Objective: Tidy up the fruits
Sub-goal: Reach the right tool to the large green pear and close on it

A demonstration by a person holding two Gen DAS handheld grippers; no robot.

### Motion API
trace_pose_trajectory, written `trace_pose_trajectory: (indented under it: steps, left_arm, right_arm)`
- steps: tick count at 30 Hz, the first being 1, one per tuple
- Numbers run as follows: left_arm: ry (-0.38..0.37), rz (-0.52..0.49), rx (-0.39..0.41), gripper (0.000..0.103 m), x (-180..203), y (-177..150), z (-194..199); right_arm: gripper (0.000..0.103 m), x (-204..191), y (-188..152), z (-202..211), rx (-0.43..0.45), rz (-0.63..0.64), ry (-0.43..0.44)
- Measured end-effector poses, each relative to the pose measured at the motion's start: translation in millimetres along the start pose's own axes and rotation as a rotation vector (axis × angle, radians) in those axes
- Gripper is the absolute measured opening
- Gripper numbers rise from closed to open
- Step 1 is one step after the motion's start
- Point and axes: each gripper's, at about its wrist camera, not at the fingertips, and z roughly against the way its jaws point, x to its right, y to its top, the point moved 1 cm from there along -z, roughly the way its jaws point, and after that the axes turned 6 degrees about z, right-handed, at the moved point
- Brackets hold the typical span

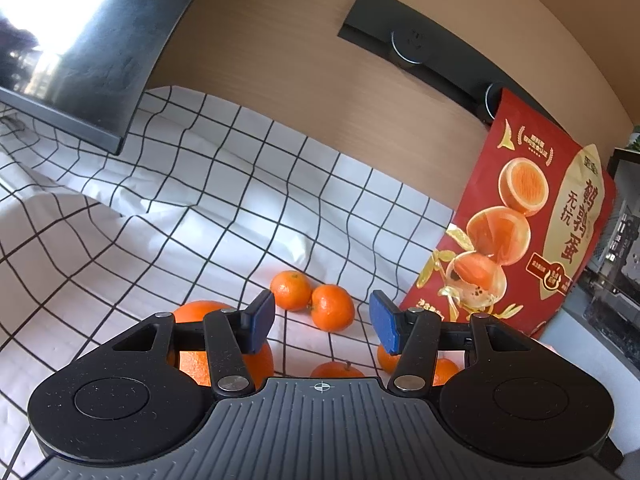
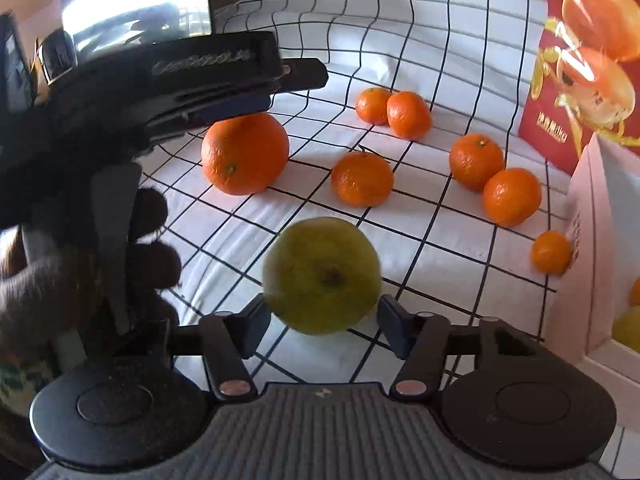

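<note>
Right gripper (image 2: pixel 322 314) clamps the green fruit (image 2: pixel 322 276) squarely between both pads; left gripper (image 1: pixel 322 320) hangs apart, empty, above the tangerines (image 1: pixel 332 307).

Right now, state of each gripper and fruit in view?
left gripper: open, nothing between pads
right gripper: shut on green fruit
green fruit: held, blurred
big orange: on cloth, loose
small oranges: scattered on cloth
white box: fruit inside
</note>
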Motion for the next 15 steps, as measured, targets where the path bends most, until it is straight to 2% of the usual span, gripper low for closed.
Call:
trace_pose_trajectory:
  steps: [6,9,10,11,15]
  left_arm:
    - [0.001,-0.028,-0.016,0.057,4,-2,-3]
    - [-0.001,-0.034,-0.01,0.057,5,-2,-2]
    - [-0.001,-0.032,-0.006,0.057,5,-2,-1]
    - [-0.001,-0.03,-0.002,0.057,5,-2,0]
    - [-0.003,-0.02,0.0,0.057,3,-1,1]
  right_arm:
    - [0.053,-1,-11,7,0.018,0.056,-0.032]
    - [0.063,5,-12,12,0.052,0.035,-0.036]
    - [0.071,6,-12,14,0.074,0.033,-0.048]
    - [0.075,8,-11,16,0.101,0.031,-0.06]
    - [0.076,16,-4,17,0.141,-0.005,-0.068]
